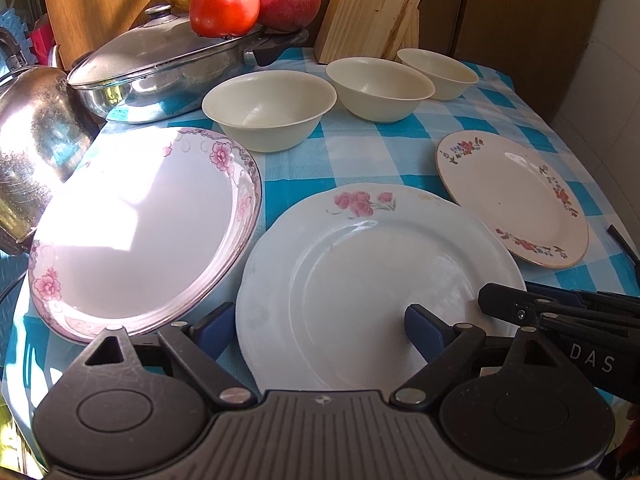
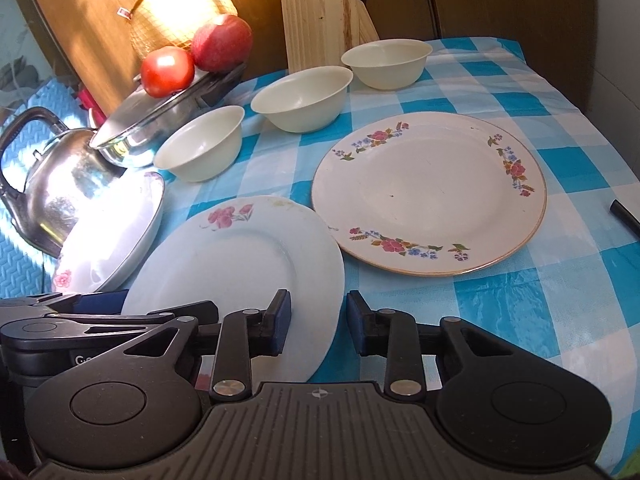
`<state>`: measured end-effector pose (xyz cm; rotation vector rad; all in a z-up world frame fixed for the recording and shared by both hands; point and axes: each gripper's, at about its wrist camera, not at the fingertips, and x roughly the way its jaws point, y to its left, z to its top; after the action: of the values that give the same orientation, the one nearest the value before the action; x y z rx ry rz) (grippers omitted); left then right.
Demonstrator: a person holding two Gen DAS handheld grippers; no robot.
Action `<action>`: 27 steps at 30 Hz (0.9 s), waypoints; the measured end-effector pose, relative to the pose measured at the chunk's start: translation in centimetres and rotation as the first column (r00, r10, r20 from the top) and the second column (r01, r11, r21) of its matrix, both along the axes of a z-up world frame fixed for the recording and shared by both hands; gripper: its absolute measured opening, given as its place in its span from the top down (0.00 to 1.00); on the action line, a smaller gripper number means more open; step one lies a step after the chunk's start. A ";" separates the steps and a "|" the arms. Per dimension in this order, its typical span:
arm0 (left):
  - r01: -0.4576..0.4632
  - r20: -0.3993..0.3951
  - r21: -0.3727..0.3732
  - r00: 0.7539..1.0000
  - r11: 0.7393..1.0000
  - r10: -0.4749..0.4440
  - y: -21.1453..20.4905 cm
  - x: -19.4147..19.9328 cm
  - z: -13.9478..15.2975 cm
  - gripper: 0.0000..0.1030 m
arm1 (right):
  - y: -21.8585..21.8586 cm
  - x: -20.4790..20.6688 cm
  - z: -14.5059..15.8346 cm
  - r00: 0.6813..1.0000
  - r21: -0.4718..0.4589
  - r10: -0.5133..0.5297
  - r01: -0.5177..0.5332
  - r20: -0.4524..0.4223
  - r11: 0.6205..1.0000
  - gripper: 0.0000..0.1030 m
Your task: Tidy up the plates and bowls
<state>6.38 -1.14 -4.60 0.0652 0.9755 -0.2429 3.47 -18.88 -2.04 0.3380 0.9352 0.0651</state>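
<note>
Both grippers sit low at the near edge of the table, pointing forward over the checked cloth [image 2: 500, 312]. The left gripper [image 1: 320, 326] has its jaws spread wide, straddling the near rim of the pale blue plate [image 1: 380, 280], with nothing between them clamped. The right gripper [image 2: 318, 322] stands with a narrower gap, its left finger over that same plate's right edge and its right finger above bare cloth; it grips nothing. Just beyond, the cream plate with flower sprays [image 2: 428, 196] lies flat to the right, close beside the blue one. The pink-bordered plate [image 1: 140, 232] lies to the left, tilted up against a steel kettle [image 1: 36, 148]. Farther back three cream bowls [image 1: 268, 108] stand in a row, apart from each other. The right wrist view alone shows the netted melon [image 2: 180, 16] whole, behind the tomato [image 2: 167, 71] on the pan lid [image 1: 160, 48].
</note>
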 end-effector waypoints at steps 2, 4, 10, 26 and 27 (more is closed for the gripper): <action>-0.001 0.000 0.000 1.000 1.000 0.001 0.0 0.0 0.0 0.19 | 0.0 0.0 0.0 1.000 0.000 0.000 0.000 0.000 1.000 0.62; 0.000 0.000 0.000 1.000 1.000 0.000 0.0 0.0 0.0 0.19 | 0.0 0.0 0.0 1.000 -0.001 0.000 0.000 0.000 1.000 0.62; 0.000 0.001 0.000 1.000 1.000 0.000 0.0 0.0 0.0 0.19 | 0.0 0.0 0.0 1.000 -0.001 0.000 0.000 0.000 1.000 0.62; -0.004 0.013 0.013 1.000 1.000 0.004 -0.4 0.1 -0.1 0.18 | -0.2 -0.3 0.1 1.000 0.031 0.013 -0.013 0.000 0.999 0.61; -0.004 0.013 0.013 1.000 1.000 0.003 -0.5 0.1 -0.1 0.18 | -0.3 -0.4 0.1 1.000 0.035 0.012 -0.012 0.000 0.999 0.61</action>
<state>6.47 -1.60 -4.65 0.0768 0.9646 -0.2327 3.09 -19.16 -1.98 0.3645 0.9368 0.0927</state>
